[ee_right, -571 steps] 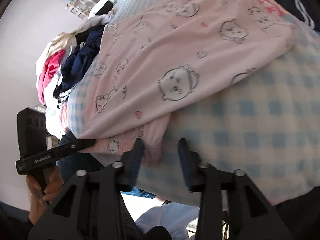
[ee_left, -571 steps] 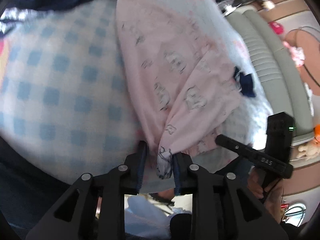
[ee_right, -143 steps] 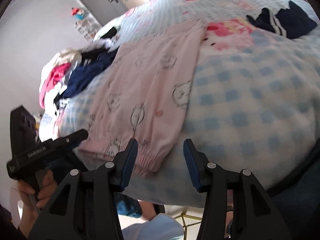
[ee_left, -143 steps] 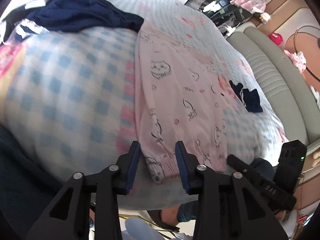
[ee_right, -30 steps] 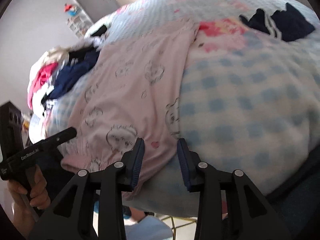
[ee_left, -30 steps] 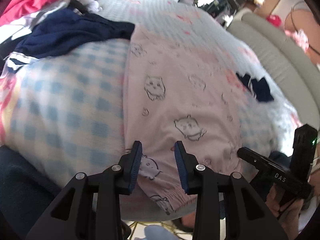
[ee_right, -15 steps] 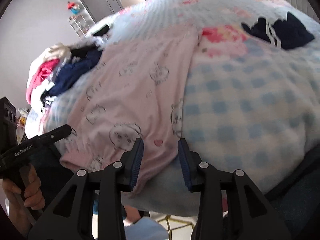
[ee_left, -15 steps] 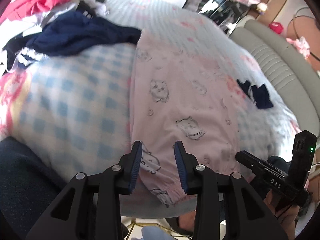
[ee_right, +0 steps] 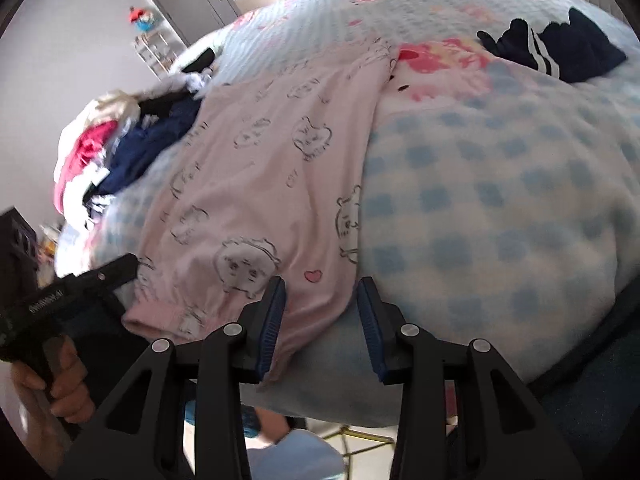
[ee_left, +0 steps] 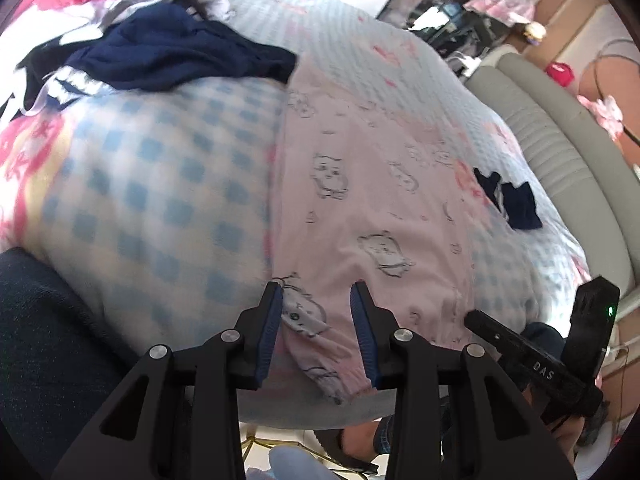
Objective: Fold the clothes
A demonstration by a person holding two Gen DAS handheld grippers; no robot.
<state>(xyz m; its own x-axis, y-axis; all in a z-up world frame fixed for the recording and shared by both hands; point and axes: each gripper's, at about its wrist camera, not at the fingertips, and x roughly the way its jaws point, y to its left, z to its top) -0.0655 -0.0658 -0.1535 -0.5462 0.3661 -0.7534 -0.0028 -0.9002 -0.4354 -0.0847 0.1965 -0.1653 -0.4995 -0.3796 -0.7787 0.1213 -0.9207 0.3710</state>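
Observation:
Pink trousers with cartoon animal prints [ee_left: 360,184] lie lengthwise on the blue-checked blanket [ee_left: 140,200], cuffs hanging at the near bed edge. My left gripper [ee_left: 318,300] is open over the left near part; cloth lies between its pads without being pinched. In the right wrist view the same trousers [ee_right: 272,168] run away from me. My right gripper [ee_right: 322,296] is open over their right near edge, fabric between the jaws. Each gripper shows in the other's view: the right gripper [ee_left: 540,360], and the left gripper [ee_right: 68,296] in a hand.
A navy garment [ee_left: 180,56] and a pile of mixed clothes [ee_right: 100,148] lie at the far left of the bed. A small navy striped item [ee_right: 560,52] lies at the right. A padded grey headboard [ee_left: 560,152] borders the right side. A foot [ee_left: 360,440] stands on the floor below.
Both grippers, earlier shut on the lifted trousers, have let go; the trousers lie flat. The grippers have moved from the cuffs further up the legs. Over the last second little differs.

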